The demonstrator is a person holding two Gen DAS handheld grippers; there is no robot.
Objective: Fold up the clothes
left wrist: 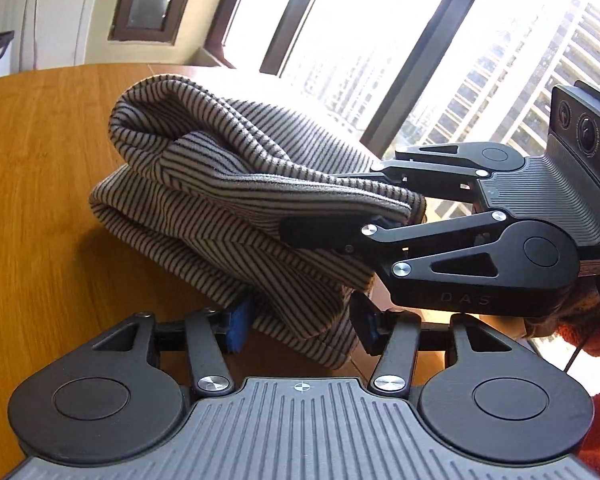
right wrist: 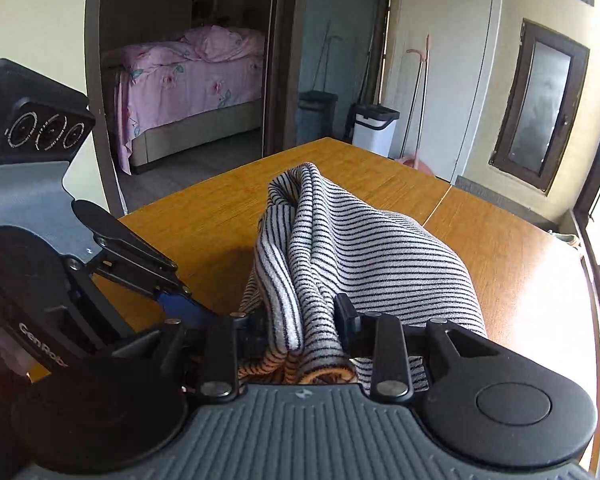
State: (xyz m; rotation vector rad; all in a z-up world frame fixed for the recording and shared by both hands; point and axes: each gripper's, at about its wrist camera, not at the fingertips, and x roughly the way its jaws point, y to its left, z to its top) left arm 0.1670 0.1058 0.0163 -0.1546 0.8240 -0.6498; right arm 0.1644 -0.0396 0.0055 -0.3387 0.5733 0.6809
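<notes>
Striped garment (left wrist: pixel 228 200) is bunched in a loose roll, partly lifted off the wooden table (left wrist: pixel 40 184), far end still resting on it, well inside the edges. In the right wrist view it humps up (right wrist: pixel 364 248) straight ahead of the fingers.

Right gripper (left wrist: pixel 340 216) comes in from the window side and is clamped on a thick fold of the cloth: one finger above, one below, fabric filling the gap. In its own view (right wrist: pixel 300 328) the fold runs between the pads and spills toward the camera.

Left gripper (left wrist: pixel 300 320) sits low and near, jaws medium-wide. The garment's lower hem hangs between the fingers; the pads don't look pressed on it, so I read it as not gripping.

Risks, my read:
- The whole load is on one pinch of several layers. Slack layers could slide out and the roll drops open.
- Bunched, not flat. Any fold made now would lock in wrinkles or land skewed.
- Left gripper closing here could catch the wrong layer, or only the hem.
- The two grippers are near each other; fingers could clash.

Pose: both grippers angled downward toward the table, roughly at right angles to each other. An orange sleeve (left wrist: pixel 596 320) shows behind the right gripper.
</notes>
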